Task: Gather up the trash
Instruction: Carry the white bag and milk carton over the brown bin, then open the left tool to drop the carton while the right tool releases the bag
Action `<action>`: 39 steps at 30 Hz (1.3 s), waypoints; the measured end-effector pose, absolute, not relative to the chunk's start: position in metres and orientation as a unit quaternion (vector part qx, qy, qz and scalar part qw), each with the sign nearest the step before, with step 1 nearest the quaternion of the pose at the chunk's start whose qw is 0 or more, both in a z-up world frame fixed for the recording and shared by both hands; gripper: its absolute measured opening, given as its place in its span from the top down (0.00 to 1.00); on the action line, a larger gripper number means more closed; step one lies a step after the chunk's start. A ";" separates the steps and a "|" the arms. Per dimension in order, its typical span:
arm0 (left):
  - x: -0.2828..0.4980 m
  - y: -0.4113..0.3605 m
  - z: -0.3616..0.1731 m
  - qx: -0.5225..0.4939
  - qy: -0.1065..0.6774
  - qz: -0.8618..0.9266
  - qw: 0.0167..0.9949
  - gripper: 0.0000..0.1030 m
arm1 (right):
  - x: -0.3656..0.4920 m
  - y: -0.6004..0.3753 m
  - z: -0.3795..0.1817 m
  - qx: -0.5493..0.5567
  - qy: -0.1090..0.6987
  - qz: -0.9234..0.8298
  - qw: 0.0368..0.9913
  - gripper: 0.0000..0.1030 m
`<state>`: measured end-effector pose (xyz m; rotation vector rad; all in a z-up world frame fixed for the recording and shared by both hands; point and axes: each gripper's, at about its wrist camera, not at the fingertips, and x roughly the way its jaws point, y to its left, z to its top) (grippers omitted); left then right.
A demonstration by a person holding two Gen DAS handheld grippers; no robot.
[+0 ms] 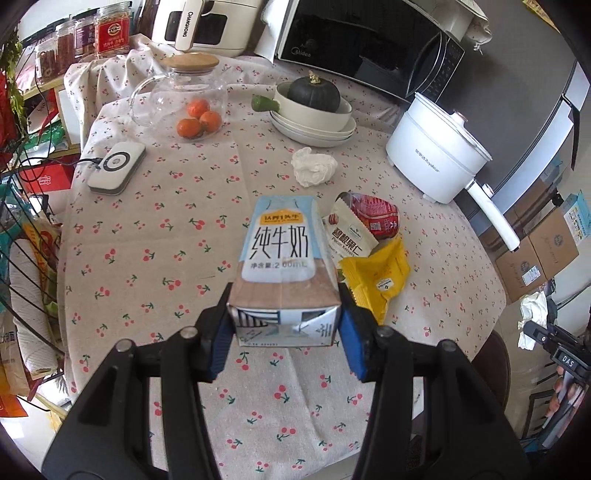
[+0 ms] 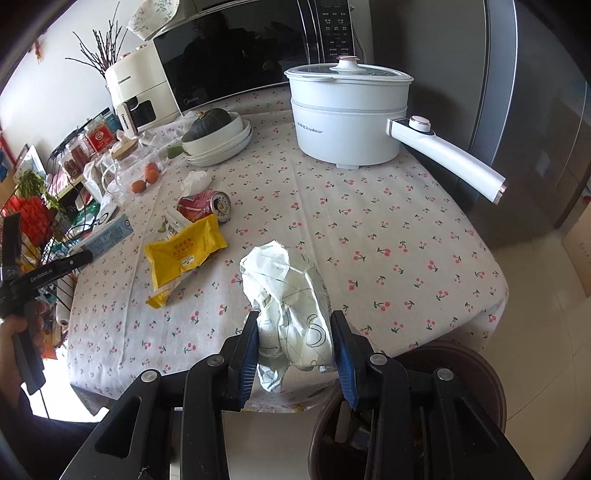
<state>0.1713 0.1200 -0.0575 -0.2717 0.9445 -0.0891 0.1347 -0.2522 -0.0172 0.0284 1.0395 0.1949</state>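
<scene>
I see a table (image 1: 155,236) covered with a cherry-print cloth. At its far side stands a black microwave (image 1: 369,40) with the word "Midea" on the door, and beside it a cream appliance (image 1: 207,26) marked "CHANGHONG" on its handle. A white electric pot (image 2: 347,118) with a long handle carries the name "Royalstar". Near the microwave, white bowls (image 1: 314,114) are stacked, with a dark green pumpkin (image 1: 314,94) in the top one. There is also a glass jug (image 1: 181,96) with a wooden lid, and three oranges (image 1: 197,123) just beside it.

My left gripper (image 1: 284,325) is closed on the bottom end of a blue and white milk carton (image 1: 280,254); the blue pads press both its sides. Its big characters read 纯牛奶, and a smaller line below them ends in "mL". Just right of the carton lie a white snack packet (image 1: 349,236) reading "Pecan Kernels", a crushed red can (image 1: 376,216) and a yellow wrapper (image 1: 376,277), all touching each other. A crumpled white tissue (image 1: 314,166) lies apart, nearer the bowls.

My right gripper (image 2: 295,343) is shut on a crumpled white paper wad (image 2: 288,295) with pen lines and a mark like "6" on it, at the near table edge. Below it stands a dark brown bin (image 2: 476,373).
</scene>
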 end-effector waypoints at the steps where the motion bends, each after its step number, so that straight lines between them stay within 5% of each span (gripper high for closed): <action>1: 0.168 0.121 -0.055 -0.131 0.451 -0.045 0.882 0.49 | 0.132 -0.254 -0.017 0.013 0.495 0.091 0.864 0.63; 15: 0.127 0.089 -0.033 -0.120 0.433 -0.119 0.886 0.49 | 0.101 -0.296 -0.025 0.010 0.505 0.051 0.862 0.63; 39: 0.094 -0.085 -0.057 -0.010 0.468 -0.278 0.839 0.49 | 0.034 -0.370 -0.054 0.064 0.533 -0.017 0.844 0.62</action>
